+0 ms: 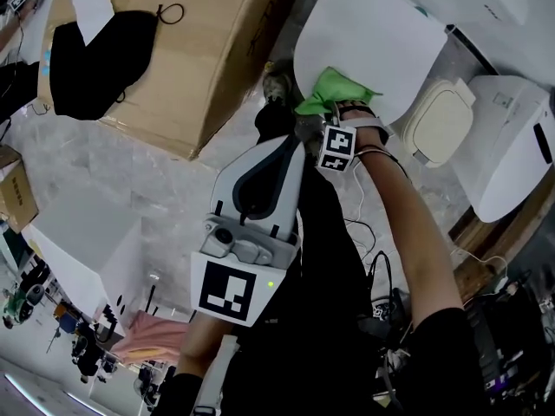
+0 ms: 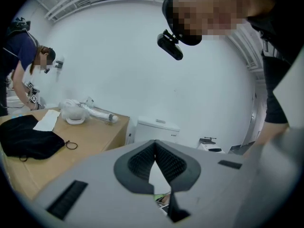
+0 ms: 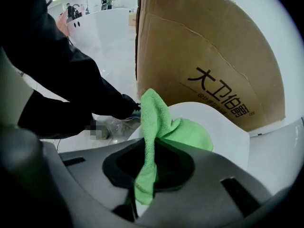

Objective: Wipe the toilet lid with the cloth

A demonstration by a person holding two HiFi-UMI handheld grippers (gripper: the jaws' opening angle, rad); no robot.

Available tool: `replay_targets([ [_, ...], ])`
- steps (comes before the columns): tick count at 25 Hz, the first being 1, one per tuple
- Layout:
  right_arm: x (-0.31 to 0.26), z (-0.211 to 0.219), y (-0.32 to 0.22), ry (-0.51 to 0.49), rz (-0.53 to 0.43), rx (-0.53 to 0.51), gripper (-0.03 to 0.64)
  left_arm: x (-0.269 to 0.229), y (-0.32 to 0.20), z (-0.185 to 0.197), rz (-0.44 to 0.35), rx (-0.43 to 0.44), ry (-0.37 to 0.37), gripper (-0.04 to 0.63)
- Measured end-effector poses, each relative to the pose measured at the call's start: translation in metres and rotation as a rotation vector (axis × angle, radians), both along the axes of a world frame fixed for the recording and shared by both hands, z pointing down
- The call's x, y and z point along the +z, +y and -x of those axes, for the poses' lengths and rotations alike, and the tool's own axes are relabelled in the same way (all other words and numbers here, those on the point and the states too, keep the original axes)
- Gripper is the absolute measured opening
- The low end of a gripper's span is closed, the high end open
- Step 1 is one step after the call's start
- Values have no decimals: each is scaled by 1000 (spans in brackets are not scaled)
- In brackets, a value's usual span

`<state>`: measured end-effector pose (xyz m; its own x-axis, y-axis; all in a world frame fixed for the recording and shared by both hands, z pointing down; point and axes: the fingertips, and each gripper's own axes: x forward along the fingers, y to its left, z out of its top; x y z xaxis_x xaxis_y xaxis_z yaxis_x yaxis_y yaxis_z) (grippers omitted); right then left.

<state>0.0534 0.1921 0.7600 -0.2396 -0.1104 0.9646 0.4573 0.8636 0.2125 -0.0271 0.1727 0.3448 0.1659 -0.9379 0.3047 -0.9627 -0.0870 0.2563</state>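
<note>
Green cloth [image 1: 334, 89] is pinched in the right gripper [image 3: 148, 167], whose jaws are clamped on a fold that trails back through them. The cloth's free end spills forward onto the near edge of the white lid [image 1: 373, 33]. From the tool, the lid lies straight ahead and its long axis runs away from the jaws, so I judge a wipe would push outward along it. The left gripper [image 2: 154, 146] hangs back short of the lid, pads pressed together at the tips and empty, so the right is the nearer. In the head view the cloth covers the right jaw tips. Whether it lies flat on the lid is hard to tell, probably only lightly.
</note>
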Motion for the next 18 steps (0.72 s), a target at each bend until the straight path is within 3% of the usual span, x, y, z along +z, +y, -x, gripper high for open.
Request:
replay_targets([
  [10,2,-52,11,82,-112,-182,51,-1,-4,-25,7,60,1,2],
  [18,3,-112,-1,140,-144,-151,51,-3,-20,-61,13,180,11,2],
])
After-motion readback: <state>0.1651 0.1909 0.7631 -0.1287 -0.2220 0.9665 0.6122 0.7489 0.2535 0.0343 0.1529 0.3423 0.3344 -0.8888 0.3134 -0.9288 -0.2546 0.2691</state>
